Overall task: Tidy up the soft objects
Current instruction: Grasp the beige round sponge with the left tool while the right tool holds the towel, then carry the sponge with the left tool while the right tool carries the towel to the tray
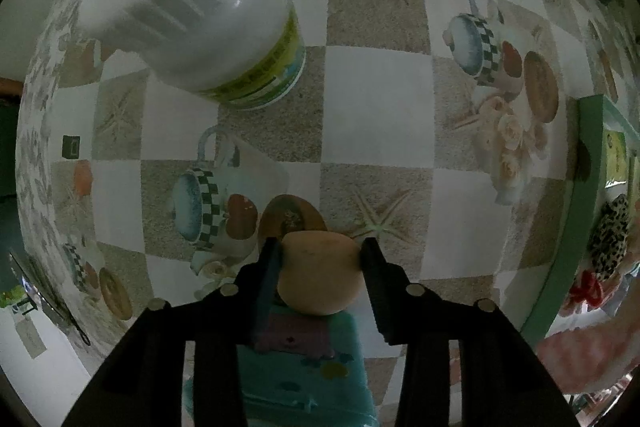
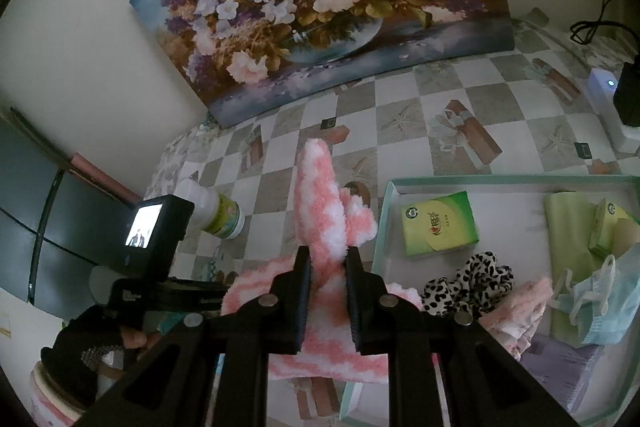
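- The left claw (image 1: 320, 259), at the bottom centre of its view, is clamped on a tan pad (image 1: 320, 273); it looks soft and rounded, bulging a little between the two fingers, with teal cloth (image 1: 316, 379) and a mauve piece under it.
- I judge the pad light and squashy, so a grip across its middle, as now, should hold it without slipping.
- The right claw (image 2: 328, 267), low in its view, is clamped on a pink-and-white sock (image 2: 320, 195), whose fluffy end stands up above the fingers while the rest droops below them.
- The sock is limp and light; held near the middle, both ends will sag and may catch on the tray rim when set down.
- At right in the right view lies a green-edged tray (image 2: 384, 211) on the tabletop (image 2: 400, 99).
- In the tray: a green tissue pack (image 2: 440, 225), a leopard scrunchie (image 2: 468, 283), a pink fluffy piece (image 2: 520, 307), a blue mask (image 2: 600, 299), a lime cloth (image 2: 568, 239) and a second small pack (image 2: 608, 227).
- Farther off, left of the sock, a white bottle (image 2: 218, 213) lies tilted on the tabletop; in the left view it fills the upper left.
- A flower painting (image 2: 320, 7) leans at the wall behind the tabletop.
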{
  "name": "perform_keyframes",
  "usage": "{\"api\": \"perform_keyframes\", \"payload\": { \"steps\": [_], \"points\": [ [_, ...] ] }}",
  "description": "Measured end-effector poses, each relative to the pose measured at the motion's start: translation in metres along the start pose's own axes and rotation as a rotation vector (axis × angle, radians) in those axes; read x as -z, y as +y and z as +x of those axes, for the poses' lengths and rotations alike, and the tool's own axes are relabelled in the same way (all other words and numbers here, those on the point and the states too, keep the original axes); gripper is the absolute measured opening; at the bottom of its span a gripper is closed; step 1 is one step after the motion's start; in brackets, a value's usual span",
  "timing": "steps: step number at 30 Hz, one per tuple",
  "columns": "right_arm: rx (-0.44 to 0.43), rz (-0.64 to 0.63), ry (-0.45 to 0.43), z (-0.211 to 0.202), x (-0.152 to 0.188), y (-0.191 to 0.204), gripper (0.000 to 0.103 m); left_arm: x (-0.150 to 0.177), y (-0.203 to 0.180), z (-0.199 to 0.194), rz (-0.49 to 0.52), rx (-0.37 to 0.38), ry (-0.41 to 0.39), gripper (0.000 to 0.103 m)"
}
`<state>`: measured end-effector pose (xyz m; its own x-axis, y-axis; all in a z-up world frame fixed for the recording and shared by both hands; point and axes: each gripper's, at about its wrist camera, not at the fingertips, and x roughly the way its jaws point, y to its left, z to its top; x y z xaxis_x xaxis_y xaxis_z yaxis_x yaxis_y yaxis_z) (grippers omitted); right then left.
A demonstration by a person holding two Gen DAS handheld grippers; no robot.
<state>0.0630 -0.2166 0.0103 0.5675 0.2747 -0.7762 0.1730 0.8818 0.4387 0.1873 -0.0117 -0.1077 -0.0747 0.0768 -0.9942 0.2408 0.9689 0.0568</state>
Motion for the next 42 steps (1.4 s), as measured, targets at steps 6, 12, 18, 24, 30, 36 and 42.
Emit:
{"api": "perform_keyframes", "payload": {
  "steps": [6, 12, 18, 24, 30, 36, 42],
  "points": [
    [0.003, 0.007, 0.006, 0.002, -0.001, -0.003, 0.018, 0.004, 0.007, -0.011, -0.023, 0.022, -0.035, 0.041],
    [0.014, 0.007, 0.008, 0.003, -0.001, -0.004, 0.018, 0.014, 0.010, -0.027, -0.083, 0.062, -0.123, 0.042],
    [0.003, 0.004, -0.002, -0.002, -0.001, -0.003, 0.018, 0.032, 0.007, -0.039, -0.137, 0.076, -0.193, 0.041],
    [0.019, -0.016, 0.001, -0.002, 0.000, 0.002, 0.018, 0.054, -0.005, -0.065, -0.163, 0.135, -0.280, 0.041],
    [0.030, -0.023, -0.009, -0.004, -0.001, 0.006, 0.018, 0.069, -0.021, -0.111, -0.176, 0.146, -0.394, 0.042],
    [0.048, -0.049, -0.031, -0.011, -0.002, 0.012, 0.018, 0.081, -0.033, -0.137, -0.197, 0.167, -0.485, 0.042],
    [0.073, -0.064, -0.093, -0.033, -0.006, 0.014, 0.018, 0.092, -0.047, -0.162, -0.177, 0.205, -0.570, 0.042]
  ]
}}
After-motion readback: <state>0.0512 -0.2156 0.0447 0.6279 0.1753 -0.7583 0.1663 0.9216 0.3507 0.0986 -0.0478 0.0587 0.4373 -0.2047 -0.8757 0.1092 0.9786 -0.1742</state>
